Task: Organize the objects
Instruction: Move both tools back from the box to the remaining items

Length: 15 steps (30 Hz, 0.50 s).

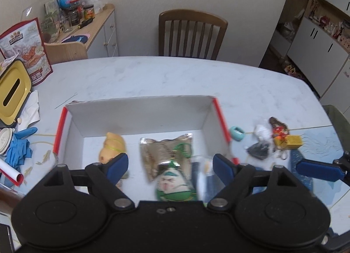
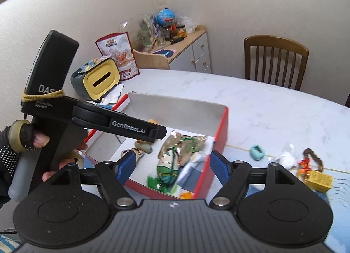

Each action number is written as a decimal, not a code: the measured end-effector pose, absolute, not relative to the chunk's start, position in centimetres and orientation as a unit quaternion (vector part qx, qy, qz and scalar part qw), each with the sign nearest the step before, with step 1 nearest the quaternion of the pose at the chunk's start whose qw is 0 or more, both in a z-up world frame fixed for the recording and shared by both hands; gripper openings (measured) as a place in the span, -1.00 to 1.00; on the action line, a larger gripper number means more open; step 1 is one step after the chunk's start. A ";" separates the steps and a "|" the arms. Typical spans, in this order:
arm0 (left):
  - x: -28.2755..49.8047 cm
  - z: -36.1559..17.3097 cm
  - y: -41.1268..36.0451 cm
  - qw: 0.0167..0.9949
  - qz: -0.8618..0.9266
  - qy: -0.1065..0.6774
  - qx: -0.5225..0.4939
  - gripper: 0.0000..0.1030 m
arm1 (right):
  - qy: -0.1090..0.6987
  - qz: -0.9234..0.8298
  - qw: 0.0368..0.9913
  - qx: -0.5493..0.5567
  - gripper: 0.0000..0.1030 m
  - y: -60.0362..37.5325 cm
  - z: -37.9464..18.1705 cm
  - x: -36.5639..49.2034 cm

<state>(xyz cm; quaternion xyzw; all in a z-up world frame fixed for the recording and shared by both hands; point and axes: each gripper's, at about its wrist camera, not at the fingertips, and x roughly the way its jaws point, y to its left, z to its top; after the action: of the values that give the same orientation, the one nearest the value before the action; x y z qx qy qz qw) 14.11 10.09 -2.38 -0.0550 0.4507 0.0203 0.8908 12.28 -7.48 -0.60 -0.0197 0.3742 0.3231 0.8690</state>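
The open white cardboard box with red outer walls (image 1: pixel 140 113) sits on the pale marble-patterned table (image 1: pixel 175 78), and several things already lie inside it: a crinkled gold foil packet with a green cord (image 1: pixel 166 150), a green-and-white cartoon-face figure (image 1: pixel 174 187) near the front wall, and a tan soft toy (image 1: pixel 112 145) on the left. The left gripper (image 1: pixel 169 165) hangs over the box with its blue-padded fingers (image 1: pixel 117 165) spread wide and nothing between them. The right gripper (image 2: pixel 172 166) is likewise wide and empty, hovering above the near right corner of the box.

The sorting looks partly done. Loose pieces remain on the table to the right of the box: a small teal rounded case (image 1: pixel 237 133), a white crumpled bag (image 1: pixel 261 131), a dark pouch (image 1: pixel 258 151), a red-and-brown charm figure (image 1: pixel 279 128) and a yellow woven block (image 1: pixel 288 141). The next move likely calls for one gripper to swing right, drop to one of these, and close on it; the teal case lies nearest the box.

The right wrist view alone shows the person's gloved hand (image 2: pixel 13 154) gripping the left tool's handle, and a flat round trinket (image 2: pixel 135 152) and a greyish-green lump (image 2: pixel 144 147) in the box. The left wrist view alone shows blue gloves (image 1: pixel 18 148) at the far left, with a yellow-topped tissue box (image 1: pixel 13 93) beyond them.
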 end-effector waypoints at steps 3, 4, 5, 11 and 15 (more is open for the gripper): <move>13.8 -1.7 8.4 0.895 0.018 0.442 -0.053 0.67 | 0.369 0.322 0.872 -0.012 0.50 -9.5 -0.1 12.2; 13.7 -1.5 7.9 0.896 0.017 0.440 -0.053 0.68 | 0.369 0.321 0.872 -0.009 0.50 -10.2 0.0 12.3; 13.7 -1.4 7.4 0.897 0.015 0.438 -0.053 0.68 | 0.368 0.319 0.873 -0.006 0.50 -10.9 0.0 12.3; 13.5 -1.2 4.4 0.902 0.006 0.429 -0.046 0.78 | 0.364 0.306 0.880 0.007 0.58 -14.9 0.1 12.5; 13.5 -1.2 2.4 0.904 -0.001 0.425 -0.038 0.84 | 0.359 0.297 0.885 0.012 0.59 -17.6 0.0 12.6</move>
<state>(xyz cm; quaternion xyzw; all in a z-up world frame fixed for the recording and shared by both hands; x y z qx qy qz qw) 13.53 2.41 -1.21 -0.0378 0.4253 -0.0013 0.9043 12.64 -17.58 -0.04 0.0119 0.3589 0.2965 0.8849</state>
